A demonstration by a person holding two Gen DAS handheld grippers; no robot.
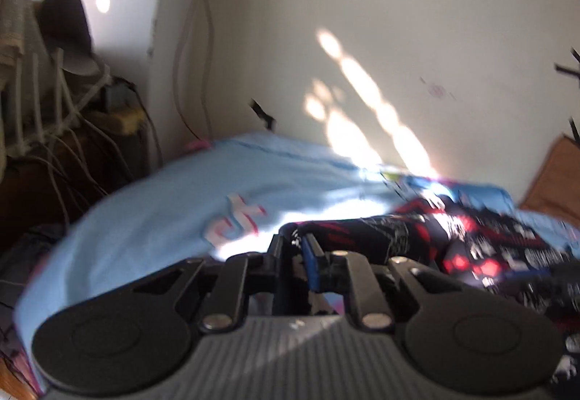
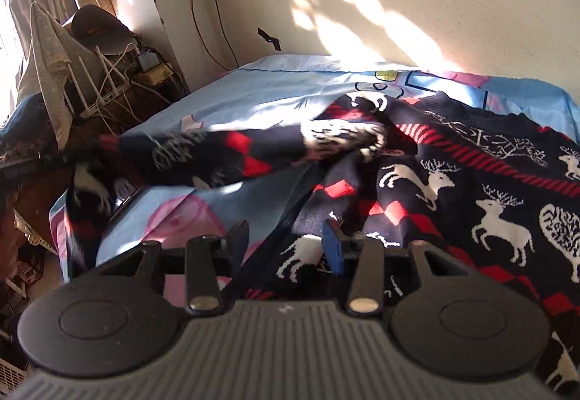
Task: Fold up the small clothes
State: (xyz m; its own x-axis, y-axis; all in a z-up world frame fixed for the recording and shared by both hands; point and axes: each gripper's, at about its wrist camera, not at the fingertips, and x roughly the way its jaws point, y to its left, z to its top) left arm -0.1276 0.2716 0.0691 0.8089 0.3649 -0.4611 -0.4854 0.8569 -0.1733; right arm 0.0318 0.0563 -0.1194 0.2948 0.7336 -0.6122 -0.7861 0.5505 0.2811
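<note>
Currently the sweater (image 2: 453, 182) lies spread on the blue sheet (image 2: 253, 91), right of centre. Left gripper (image 1: 298, 244) is clamped on a sleeve (image 2: 217, 153); right gripper (image 2: 286, 240) stands unclenched over the hem. Knit appears soft and limp; pinch edges.

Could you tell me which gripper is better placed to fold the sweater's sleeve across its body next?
Left. The left gripper is shut on the sleeve, which is lifted off the bedsheet; the right gripper is open at the sweater body edge, holding nothing.
</note>
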